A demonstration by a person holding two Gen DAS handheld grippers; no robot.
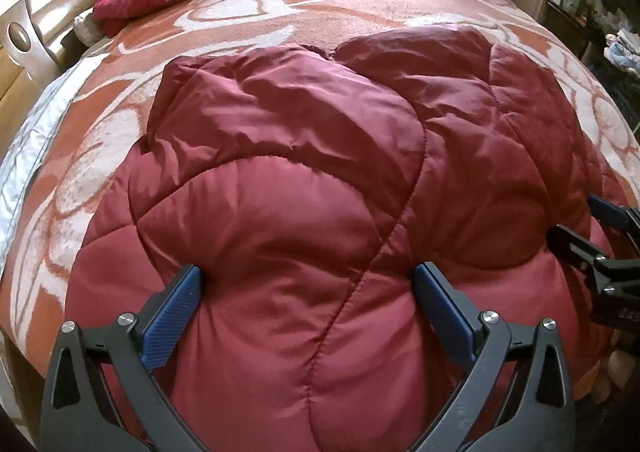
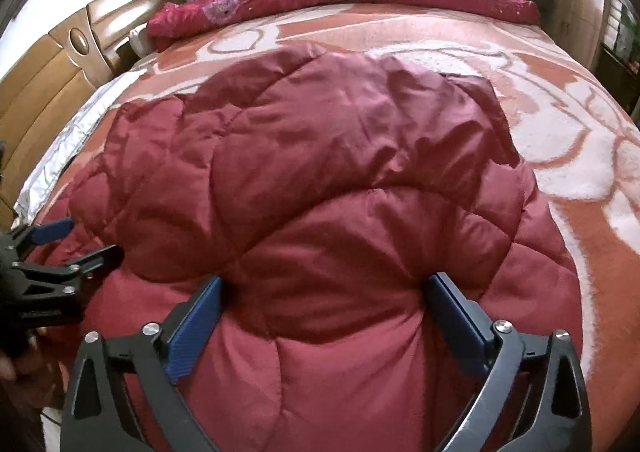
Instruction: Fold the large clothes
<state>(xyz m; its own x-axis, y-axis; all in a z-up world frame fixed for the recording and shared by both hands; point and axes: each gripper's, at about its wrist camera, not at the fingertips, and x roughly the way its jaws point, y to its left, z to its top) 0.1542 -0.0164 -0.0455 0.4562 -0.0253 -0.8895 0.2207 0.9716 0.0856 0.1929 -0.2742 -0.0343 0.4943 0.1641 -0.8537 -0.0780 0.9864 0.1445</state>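
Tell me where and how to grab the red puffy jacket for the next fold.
Probably take the jacket by its near edge, coming from the near side of the bed. That padded edge already bulges between the wide-open fingers of the left gripper and the right gripper, side by side. It is thick, so bite deep before lifting.

quilted maroon jacket (image 1: 304,180) | puffy, folded over | flat on bed (image 1: 340,12)
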